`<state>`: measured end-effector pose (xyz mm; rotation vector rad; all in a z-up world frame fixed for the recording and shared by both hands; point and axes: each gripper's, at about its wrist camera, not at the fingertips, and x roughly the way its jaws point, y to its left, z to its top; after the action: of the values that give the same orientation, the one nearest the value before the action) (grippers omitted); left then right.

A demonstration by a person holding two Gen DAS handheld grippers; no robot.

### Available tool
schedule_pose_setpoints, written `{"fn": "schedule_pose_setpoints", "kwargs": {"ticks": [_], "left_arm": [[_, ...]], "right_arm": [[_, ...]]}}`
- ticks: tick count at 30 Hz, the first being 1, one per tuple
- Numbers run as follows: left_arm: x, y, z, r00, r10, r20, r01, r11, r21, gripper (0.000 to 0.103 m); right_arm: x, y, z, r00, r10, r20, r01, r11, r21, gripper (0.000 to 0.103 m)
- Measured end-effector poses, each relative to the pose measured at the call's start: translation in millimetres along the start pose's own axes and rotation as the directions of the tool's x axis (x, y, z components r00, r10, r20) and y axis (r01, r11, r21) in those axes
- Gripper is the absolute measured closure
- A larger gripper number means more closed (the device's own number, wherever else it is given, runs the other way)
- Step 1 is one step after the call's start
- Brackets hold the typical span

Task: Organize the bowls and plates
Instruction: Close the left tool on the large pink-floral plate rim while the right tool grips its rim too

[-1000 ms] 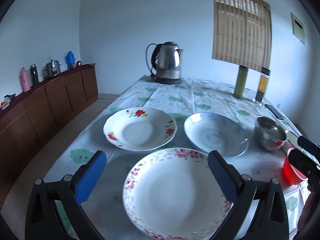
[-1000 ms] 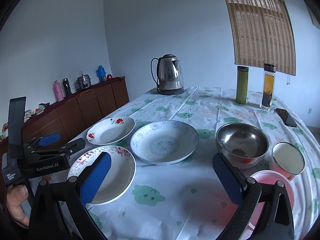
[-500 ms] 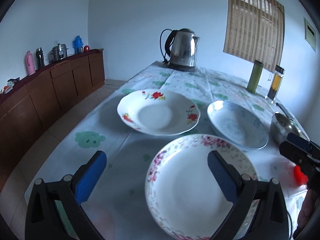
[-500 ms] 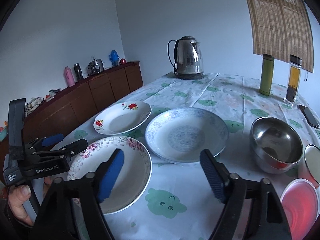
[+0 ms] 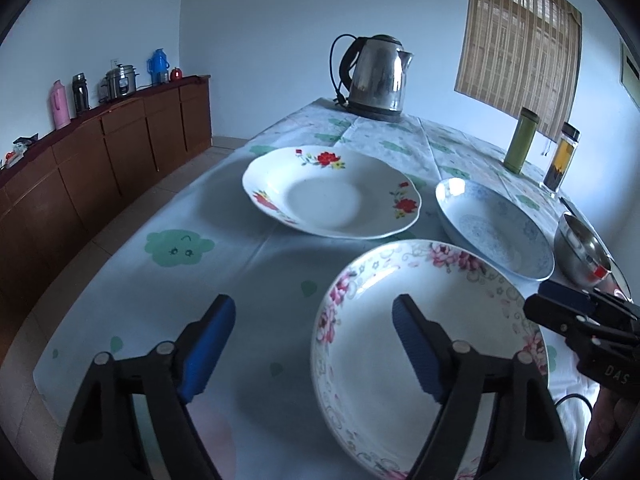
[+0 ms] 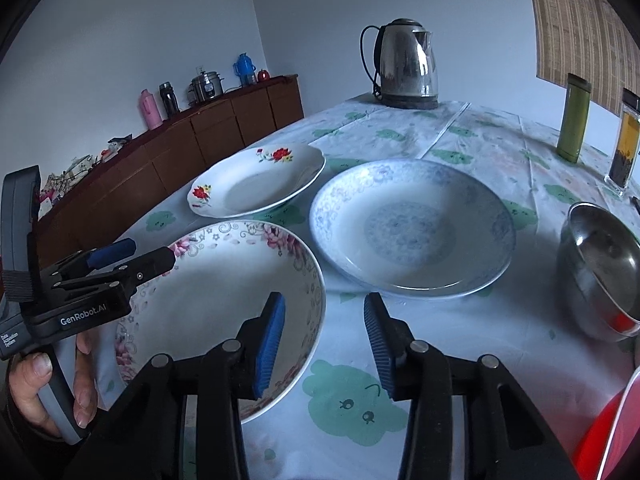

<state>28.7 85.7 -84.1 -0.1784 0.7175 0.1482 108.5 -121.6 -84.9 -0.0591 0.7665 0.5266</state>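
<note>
A long table (image 5: 248, 264) in a pale cloth with green cloud prints fills both views; a brown sideboard (image 5: 100, 148) runs along the left wall. At the table's far end stands a steel kettle (image 5: 378, 78). Three plates lie on the cloth: a blue plate (image 6: 412, 228) in the middle, a red-flower plate (image 6: 256, 180) far left of it, and a pink-rimmed plate (image 6: 224, 292) nearest. A steel bowl (image 6: 600, 276) sits at the right, a red bowl (image 6: 608, 432) near right at the edge.

The left gripper (image 5: 314, 348) straddles the pink-rimmed plate's left rim, one finger over the cloth, the other over the plate's well; its jaws have just been closing but stand apart, gripping nothing. The right gripper (image 6: 324, 344) straddles that plate's right rim, jaws also just closing, narrower, pads not pressing it. A hand (image 6: 52, 388) holds the left gripper's handle. A green flask (image 6: 574, 118) and a tea bottle (image 6: 624, 140) stand far right.
</note>
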Motion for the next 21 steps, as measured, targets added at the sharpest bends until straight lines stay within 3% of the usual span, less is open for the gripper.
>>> {"fn": "schedule_pose_setpoints", "kwargs": {"ticks": [9, 11, 13, 21], "left_arm": [[8, -6, -4, 0.999, -0.012, -0.034, 0.013, 1.000, 0.013, 0.059], [9, -7, -4, 0.999, -0.016, -0.039, 0.017, 1.000, 0.017, 0.074], [11, -8, -5, 0.999, -0.015, -0.047, 0.016, 1.000, 0.024, 0.081], [11, -11, -6, 0.999, -0.001, -0.047, 0.003, 0.999, 0.042, 0.082]], "right_arm": [[14, 5, -3, 0.998, 0.022, -0.059, -0.025, 0.999, -0.040, 0.078], [16, 6, -5, 0.998, 0.026, -0.059, -0.029, 0.999, -0.043, 0.083], [16, 5, -5, 0.998, 0.026, -0.056, -0.028, 0.999, -0.044, 0.083], [16, 7, -8, 0.998, 0.020, -0.051, -0.023, 0.998, -0.061, 0.086]]}}
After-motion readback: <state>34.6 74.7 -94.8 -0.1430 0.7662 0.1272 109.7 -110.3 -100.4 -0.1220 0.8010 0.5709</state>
